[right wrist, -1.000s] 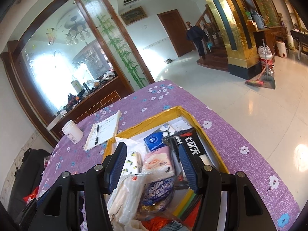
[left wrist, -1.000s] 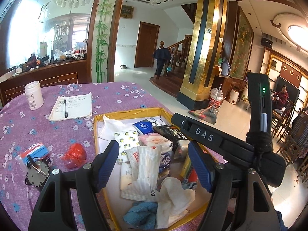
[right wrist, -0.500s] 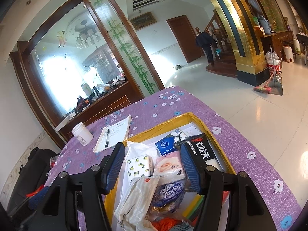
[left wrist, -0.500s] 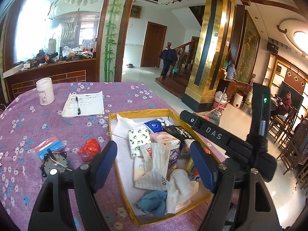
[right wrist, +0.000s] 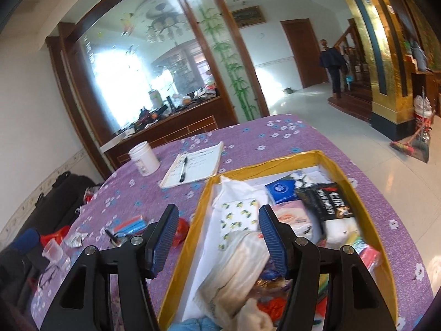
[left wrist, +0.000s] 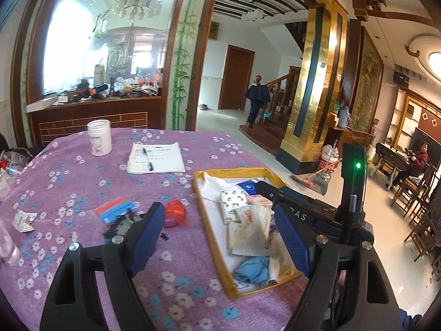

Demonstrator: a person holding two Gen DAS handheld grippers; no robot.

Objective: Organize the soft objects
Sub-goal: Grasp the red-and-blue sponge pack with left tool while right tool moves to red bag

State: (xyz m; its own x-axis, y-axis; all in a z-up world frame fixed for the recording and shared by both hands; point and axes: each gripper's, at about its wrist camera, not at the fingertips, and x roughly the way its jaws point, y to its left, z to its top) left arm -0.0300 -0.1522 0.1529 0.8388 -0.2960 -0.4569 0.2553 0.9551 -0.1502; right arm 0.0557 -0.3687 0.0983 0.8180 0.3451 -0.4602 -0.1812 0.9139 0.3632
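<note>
A yellow-rimmed tray (left wrist: 204, 209) on the purple flowered cloth holds soft things: a lemon-print tissue pack (left wrist: 233, 200), a white bag of tissues (left wrist: 250, 226) and a blue cloth (left wrist: 252, 269). My left gripper (left wrist: 217, 220) hovers over the tray's left wall, jaws opening, nothing between them. A red crumpled lump (left wrist: 175, 212) and a blue-and-orange packet (left wrist: 114, 211) lie on the cloth left of the tray. My right gripper (right wrist: 217, 215) stands open and empty above the same wall (right wrist: 193, 234), near the lemon-print pack (right wrist: 238, 215). A black packet (right wrist: 328, 204) lies farther right.
A white jar (left wrist: 99, 138) and a notepad with a pen (left wrist: 155, 157) sit at the back of the table. A crumpled wrapper (left wrist: 23, 220) and a plastic cup (right wrist: 53, 251) are at the left. A black bag (right wrist: 55, 193) lies beyond the table's left edge.
Both grippers have shifted left, from over the tray's contents to over its left wall. The left one also rose a little and its jaws stand wider.
</note>
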